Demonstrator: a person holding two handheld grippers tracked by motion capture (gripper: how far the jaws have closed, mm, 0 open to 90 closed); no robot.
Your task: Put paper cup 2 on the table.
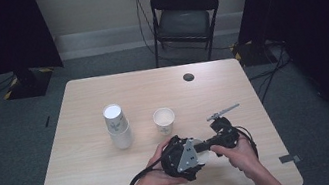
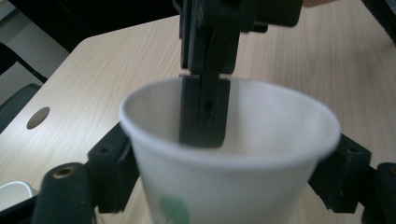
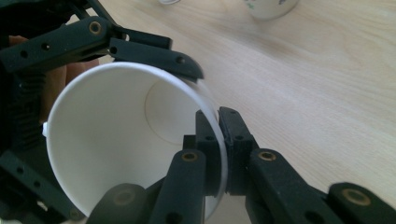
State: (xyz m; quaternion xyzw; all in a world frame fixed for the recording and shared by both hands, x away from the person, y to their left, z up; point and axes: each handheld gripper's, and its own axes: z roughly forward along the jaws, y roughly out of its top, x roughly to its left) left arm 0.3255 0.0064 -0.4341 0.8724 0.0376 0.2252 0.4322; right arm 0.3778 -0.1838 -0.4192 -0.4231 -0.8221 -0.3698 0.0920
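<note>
Pale wood-grain surface [image 1: 116, 181] carries everything, with grey carpet around it. Near its front edge, a white paper cup with a green print [image 2: 233, 154] is held between the two grippers, its mouth turned toward the right one. The left gripper [image 1: 198, 155] has its black fingers [image 2: 109, 172] spread to either side of the cup's wall, pressing it from outside, so it grips the cup by the body. The right gripper [image 3: 218, 140] has closed its fingers [image 3: 238, 140] almost fully on the cup's rim, one inside the mouth and one outside, with only the thin paper between them. A person's hands [image 1: 154, 178] wrap both tools just behind the held cup.

Beyond the held cup, toward the middle of the surface, a single white paper cup [image 1: 164, 120] stands upright and open. Farther beyond and to its left, a short stack of white paper cups [image 1: 117, 125] stands upside down. Well past all the cups, off the surface, a black folding chair [image 1: 183, 18] faces the wall.
</note>
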